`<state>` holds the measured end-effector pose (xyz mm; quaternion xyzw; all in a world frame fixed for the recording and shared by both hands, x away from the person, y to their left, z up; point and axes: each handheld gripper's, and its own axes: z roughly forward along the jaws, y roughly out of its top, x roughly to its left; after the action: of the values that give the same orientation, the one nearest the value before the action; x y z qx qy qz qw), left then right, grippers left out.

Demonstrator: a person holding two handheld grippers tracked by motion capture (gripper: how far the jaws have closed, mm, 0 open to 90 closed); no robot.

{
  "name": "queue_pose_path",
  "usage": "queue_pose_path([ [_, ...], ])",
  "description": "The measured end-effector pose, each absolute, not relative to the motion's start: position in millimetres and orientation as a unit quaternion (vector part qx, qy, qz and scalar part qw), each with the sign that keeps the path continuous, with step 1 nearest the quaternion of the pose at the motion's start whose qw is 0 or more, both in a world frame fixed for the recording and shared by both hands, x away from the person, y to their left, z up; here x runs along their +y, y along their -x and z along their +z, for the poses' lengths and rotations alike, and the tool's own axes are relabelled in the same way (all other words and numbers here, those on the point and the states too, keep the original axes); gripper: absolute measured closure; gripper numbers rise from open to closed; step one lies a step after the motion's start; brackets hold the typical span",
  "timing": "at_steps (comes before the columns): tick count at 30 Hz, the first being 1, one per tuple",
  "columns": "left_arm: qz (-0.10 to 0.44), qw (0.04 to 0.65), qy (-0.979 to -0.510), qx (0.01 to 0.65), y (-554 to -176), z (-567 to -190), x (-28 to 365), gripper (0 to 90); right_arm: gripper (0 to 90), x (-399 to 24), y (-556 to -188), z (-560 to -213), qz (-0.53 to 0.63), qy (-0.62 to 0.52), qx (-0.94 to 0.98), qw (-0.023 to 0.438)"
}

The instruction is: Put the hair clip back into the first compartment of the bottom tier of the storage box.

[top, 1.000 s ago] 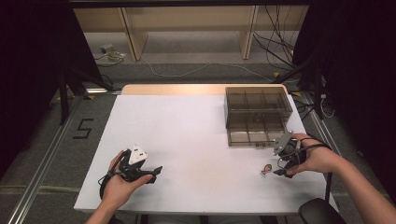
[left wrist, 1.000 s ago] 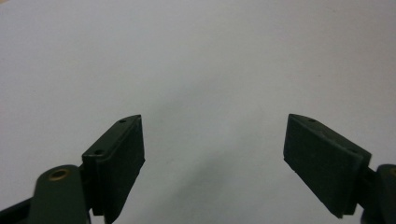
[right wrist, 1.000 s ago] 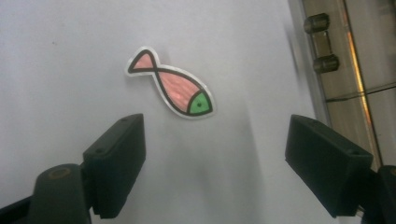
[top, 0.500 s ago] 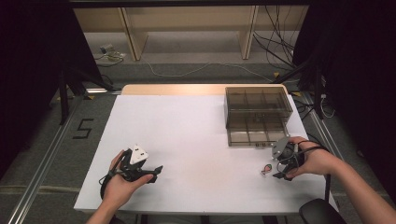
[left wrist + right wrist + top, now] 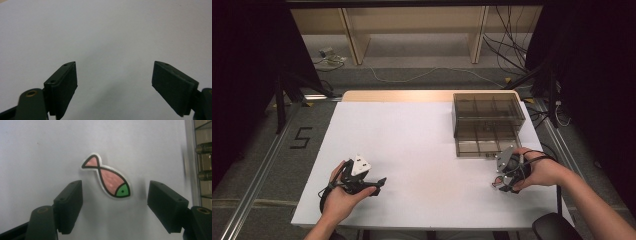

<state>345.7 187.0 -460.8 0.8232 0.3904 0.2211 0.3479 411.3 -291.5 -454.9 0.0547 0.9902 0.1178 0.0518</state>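
A flat pink fish-shaped piece (image 5: 106, 178) with a green head and white rim lies on the white table (image 5: 422, 145). My right gripper (image 5: 115, 186) points down over it, near the table's front right (image 5: 501, 184). Its jaws have just been closing, and the fish's head lies between the fingertips with neither pad touching it. My left gripper (image 5: 377, 184) rests at the front left with its jaws wide open (image 5: 115, 64) over bare table, nothing between them.
A translucent brown compartment box (image 5: 487, 125) stands at the back right of the table, just beyond the right hand; its edge is at the right of the right gripper view (image 5: 202, 157). The table's front edge runs close behind both hands.
The right gripper has shifted a little toward the front left, down over the fish piece, which it now partly covers in the high view. The left hand has not moved.
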Motion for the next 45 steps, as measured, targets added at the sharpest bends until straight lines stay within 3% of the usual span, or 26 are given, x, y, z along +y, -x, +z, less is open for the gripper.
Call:
queue_pose_path([
  [14,0.22,0.349,-0.823,0.391,-346,-461,187,20.4,39.3,-284,-419,-455,0.101,-0.054,0.993,0.01],
  [33,0.221,0.347,-0.825,0.388,-346,-461,187,20.5,51.8,-274,-417,-453,0.064,-0.03,0.997,0.007],
  [39,0.219,0.349,-0.824,0.39,-346,-461,187,20.5,50.1,-273,-418,-452,0.066,-0.03,0.997,0.004],
  [41,0.219,0.348,-0.824,0.389,-346,-461,187,20.5,44.6,-274,-418,-452,0.069,-0.028,0.997,0.009],
  [45,0.219,0.349,-0.824,0.39,-346,-461,187,20.5,45.3,-276,-419,-453,0.085,-0.028,0.996,0.007],
])
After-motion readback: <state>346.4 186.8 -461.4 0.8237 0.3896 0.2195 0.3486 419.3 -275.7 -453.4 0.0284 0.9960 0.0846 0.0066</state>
